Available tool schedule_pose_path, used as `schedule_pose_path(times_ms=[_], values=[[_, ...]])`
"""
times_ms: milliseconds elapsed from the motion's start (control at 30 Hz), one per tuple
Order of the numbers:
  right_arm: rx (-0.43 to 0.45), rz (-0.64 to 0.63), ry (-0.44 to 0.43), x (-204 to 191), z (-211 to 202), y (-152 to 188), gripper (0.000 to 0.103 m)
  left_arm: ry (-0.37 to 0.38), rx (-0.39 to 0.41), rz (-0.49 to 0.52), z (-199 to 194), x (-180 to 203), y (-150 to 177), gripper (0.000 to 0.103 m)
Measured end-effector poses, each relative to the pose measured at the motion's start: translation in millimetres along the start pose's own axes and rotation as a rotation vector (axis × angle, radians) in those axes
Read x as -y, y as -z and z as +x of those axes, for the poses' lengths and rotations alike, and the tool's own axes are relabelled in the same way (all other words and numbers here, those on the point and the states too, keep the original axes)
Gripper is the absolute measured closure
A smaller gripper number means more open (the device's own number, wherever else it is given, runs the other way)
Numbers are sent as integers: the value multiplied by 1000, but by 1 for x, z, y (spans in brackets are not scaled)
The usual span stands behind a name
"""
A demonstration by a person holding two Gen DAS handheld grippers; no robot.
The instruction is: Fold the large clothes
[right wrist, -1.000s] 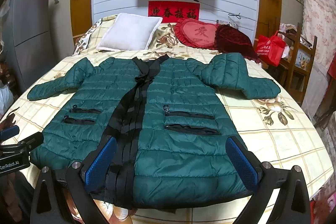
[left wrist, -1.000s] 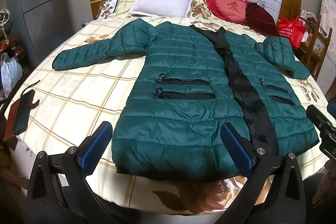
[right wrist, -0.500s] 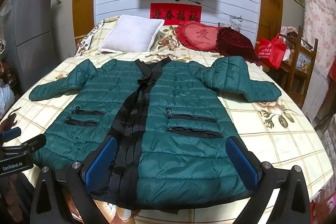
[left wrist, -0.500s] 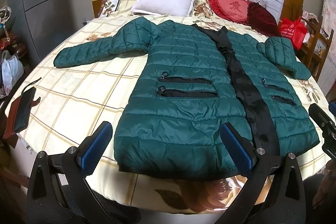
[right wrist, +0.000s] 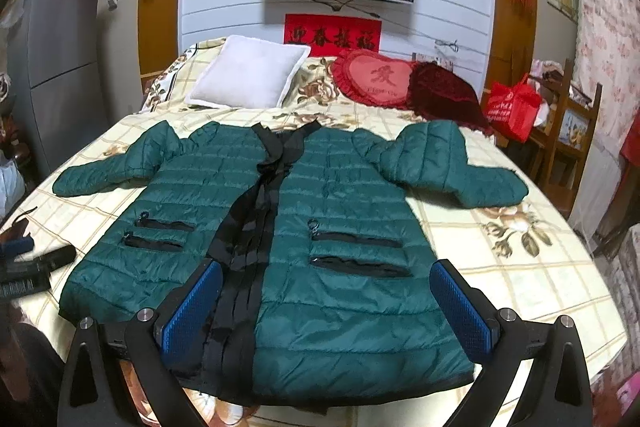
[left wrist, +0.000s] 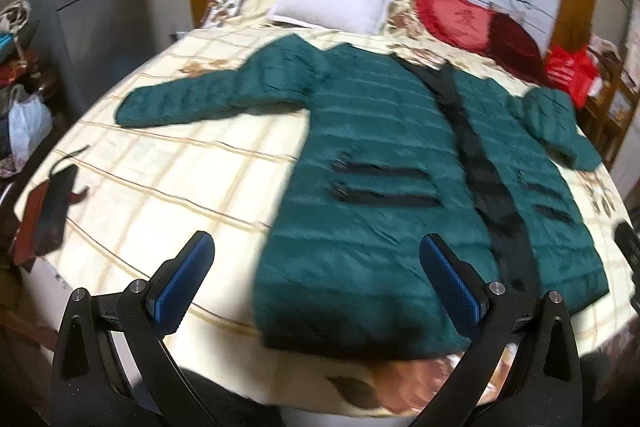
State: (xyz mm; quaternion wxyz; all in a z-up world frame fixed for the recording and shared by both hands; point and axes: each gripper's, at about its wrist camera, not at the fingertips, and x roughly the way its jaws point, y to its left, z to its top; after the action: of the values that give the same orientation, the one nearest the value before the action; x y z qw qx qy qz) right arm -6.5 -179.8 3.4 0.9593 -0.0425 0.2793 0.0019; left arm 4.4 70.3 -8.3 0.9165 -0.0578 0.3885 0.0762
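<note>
Green puffer coat [right wrist: 280, 251] spread flat, front up, on the checked bedspread [right wrist: 500, 267], both grippers held above its hem

Left gripper [left wrist: 316, 279] with blue pads [left wrist: 182, 283] spread wide, empty, poised over the near left corner of the hem and the bare cover beside it; right gripper [right wrist: 328, 311] likewise spread wide, empty, straddling the lower right half, one pad over the black front placket [right wrist: 248, 251]. Left sleeve [right wrist: 104, 173] stretched out sideways, right sleeve [right wrist: 452, 163] bent and doubled near the shoulder. Two zipped pockets on each side of the placket. White pillow [right wrist: 250, 77] and red heart cushion [right wrist: 376, 79] at the head of the bed, beyond the collar. Left wrist view blurred by motion
</note>
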Motion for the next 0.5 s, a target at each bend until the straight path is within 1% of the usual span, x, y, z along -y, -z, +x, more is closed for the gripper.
schedule_pose_path(times_ms=[133, 167, 233, 367, 433, 467, 500], values=[[-10, -25, 25, 9, 7, -6, 0, -57, -19, -23, 19, -45, -32, 0], [-13, -27, 20, 12, 10, -8, 0, -77, -35, -36, 32, -68, -46, 0], [-1, -27, 24, 18, 15, -13, 0, -77, -64, -55, 55, -106, -68, 0], [42, -30, 18, 22, 32, -24, 0, -190, -128, -120, 115, -188, -104, 0], [52, -29, 18, 24, 49, -29, 0, -268, -163, -177, 145, -230, -114, 0], [49, -29, 22, 24, 57, -30, 0, -313, -165, -205, 157, -250, -117, 0], [34, -20, 30, 25, 64, -30, 0, -340, -169, -233, 167, -267, -119, 0]])
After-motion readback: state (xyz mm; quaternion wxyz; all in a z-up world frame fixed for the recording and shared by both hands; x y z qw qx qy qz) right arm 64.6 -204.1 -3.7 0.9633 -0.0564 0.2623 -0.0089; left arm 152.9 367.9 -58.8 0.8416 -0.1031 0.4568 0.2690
